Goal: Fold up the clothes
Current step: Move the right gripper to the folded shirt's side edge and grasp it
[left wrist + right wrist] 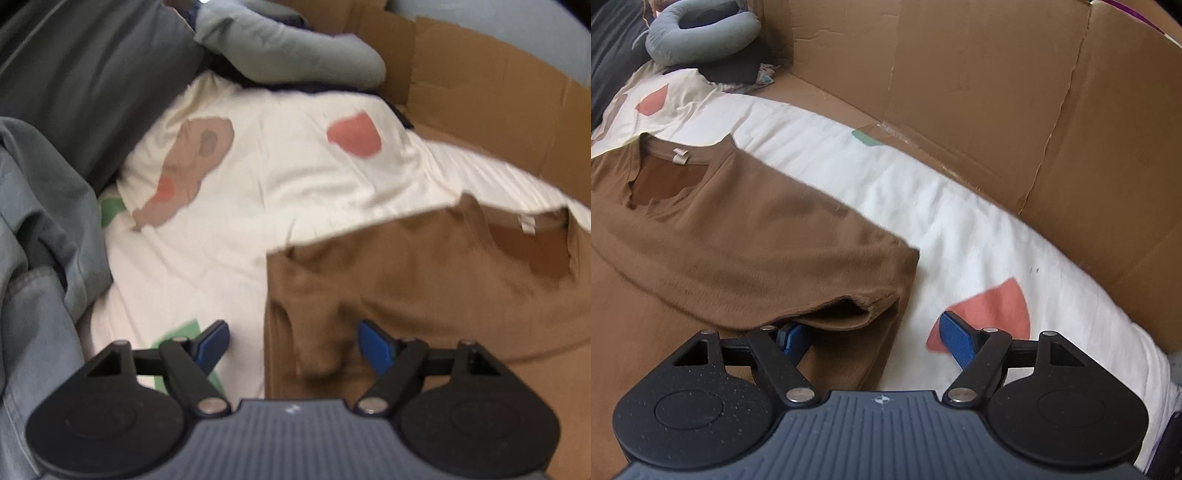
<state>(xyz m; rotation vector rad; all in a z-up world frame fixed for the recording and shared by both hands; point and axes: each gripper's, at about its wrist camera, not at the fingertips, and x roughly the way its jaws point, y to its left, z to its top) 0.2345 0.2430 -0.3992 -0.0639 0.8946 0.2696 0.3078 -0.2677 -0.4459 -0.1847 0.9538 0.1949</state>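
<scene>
Brown knit fabric fills the lower right of the left wrist view: a brown T-shirt is spread flat on a white sheet printed with red, tan and green shapes. The neckline, with a pale label, is turned toward the far right. The left claw is held wide, with nothing between its blue pads; one pad is seen over the white sheet and the other over the shirt's left edge, where the cloth is bunched into a fold. Whether the pads touch the cloth cannot be told. A blue denim garment is heaped at the left edge, a dark grey cushion lies beyond it, and a grey-green neck pillow is seen at the top. A cardboard wall borders the sheet on the right.

In the right wrist view the same shirt is seen from its other side, occupying the left half, with its short sleeve reaching toward the claw. The right claw is likewise spread wide and empty. Its left pad is partly hidden just under the sleeve's open hem, while its right pad is set over a red patch on the sheet. The cardboard is raised along the far and right sides.
</scene>
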